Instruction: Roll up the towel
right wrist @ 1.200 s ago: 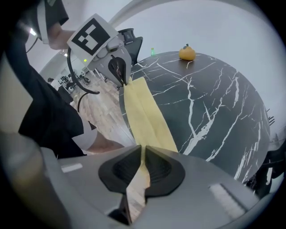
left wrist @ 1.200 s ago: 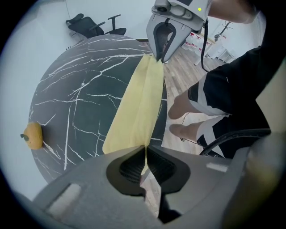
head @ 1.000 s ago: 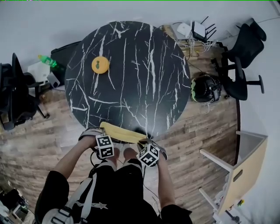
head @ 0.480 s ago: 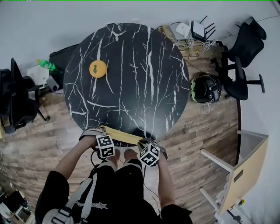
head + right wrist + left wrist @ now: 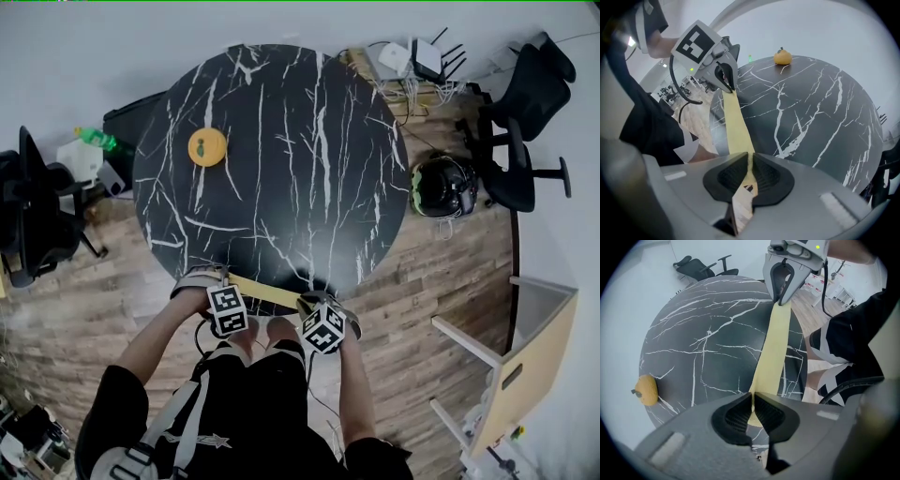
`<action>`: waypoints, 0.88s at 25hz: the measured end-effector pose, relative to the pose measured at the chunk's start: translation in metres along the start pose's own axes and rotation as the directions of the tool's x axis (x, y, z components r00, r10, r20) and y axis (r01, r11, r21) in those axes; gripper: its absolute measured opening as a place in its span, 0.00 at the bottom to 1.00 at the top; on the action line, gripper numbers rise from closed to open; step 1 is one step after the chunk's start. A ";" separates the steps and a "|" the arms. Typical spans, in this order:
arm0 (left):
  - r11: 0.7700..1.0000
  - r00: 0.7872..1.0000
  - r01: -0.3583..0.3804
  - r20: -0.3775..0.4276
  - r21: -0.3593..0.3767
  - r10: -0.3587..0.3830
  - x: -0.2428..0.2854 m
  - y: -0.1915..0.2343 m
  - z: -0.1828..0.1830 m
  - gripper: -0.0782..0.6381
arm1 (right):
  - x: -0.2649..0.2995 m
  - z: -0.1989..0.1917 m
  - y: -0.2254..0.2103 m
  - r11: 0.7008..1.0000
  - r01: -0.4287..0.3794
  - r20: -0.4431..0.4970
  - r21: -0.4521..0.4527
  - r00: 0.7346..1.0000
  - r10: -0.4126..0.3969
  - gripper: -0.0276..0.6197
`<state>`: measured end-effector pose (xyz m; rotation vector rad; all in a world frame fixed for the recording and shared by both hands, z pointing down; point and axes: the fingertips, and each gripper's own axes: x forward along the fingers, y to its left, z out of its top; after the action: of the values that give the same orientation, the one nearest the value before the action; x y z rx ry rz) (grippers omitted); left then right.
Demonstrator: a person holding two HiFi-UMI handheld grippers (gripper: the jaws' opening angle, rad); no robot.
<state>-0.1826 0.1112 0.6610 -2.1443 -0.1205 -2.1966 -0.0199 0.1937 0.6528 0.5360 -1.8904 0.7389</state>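
A yellow towel [image 5: 267, 292] is stretched as a narrow band along the near edge of the round black marble table [image 5: 281, 141]. My left gripper [image 5: 219, 281] is shut on the towel's left end, pointing straight down. In the left gripper view the towel [image 5: 771, 352] runs from my left gripper's [image 5: 753, 409] pads to the right gripper [image 5: 780, 296]. My right gripper [image 5: 314, 306] is shut on the other end. In the right gripper view the towel [image 5: 736, 129] leads from my right gripper [image 5: 750, 176] up to the left gripper [image 5: 727, 84].
A small orange fruit-shaped object [image 5: 207, 147] sits on the table's far left. Around the table stand black office chairs [image 5: 516, 122], a helmet [image 5: 441, 187], a green bottle [image 5: 98, 140] and a wooden cabinet [image 5: 525, 366]. The person's legs are right under the towel.
The towel now shows as a narrower strip at the table's near edge. Both grippers have shifted a little toward the person, still gripping it.
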 end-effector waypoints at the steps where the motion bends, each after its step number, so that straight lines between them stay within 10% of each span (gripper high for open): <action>1: 1.000 1.000 -0.005 0.001 0.000 0.005 0.001 0.001 0.000 0.15 | 0.000 0.000 -0.001 1.000 0.001 0.002 0.001 1.000 -0.001 0.10; 15: 0.989 0.990 -0.132 0.049 -0.066 0.136 0.000 0.015 0.000 0.21 | -0.003 0.002 -0.011 0.991 0.131 0.046 0.003 0.990 -0.131 0.18; 22: 0.902 0.928 -0.351 0.038 -0.253 0.371 -0.032 0.059 -0.026 0.24 | -0.038 0.019 -0.035 0.949 0.311 0.144 0.049 0.938 -0.315 0.23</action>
<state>-0.2011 0.0492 0.6284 -2.1584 0.5287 -1.9890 0.0059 0.1574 0.6208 0.9076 -1.8742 0.5247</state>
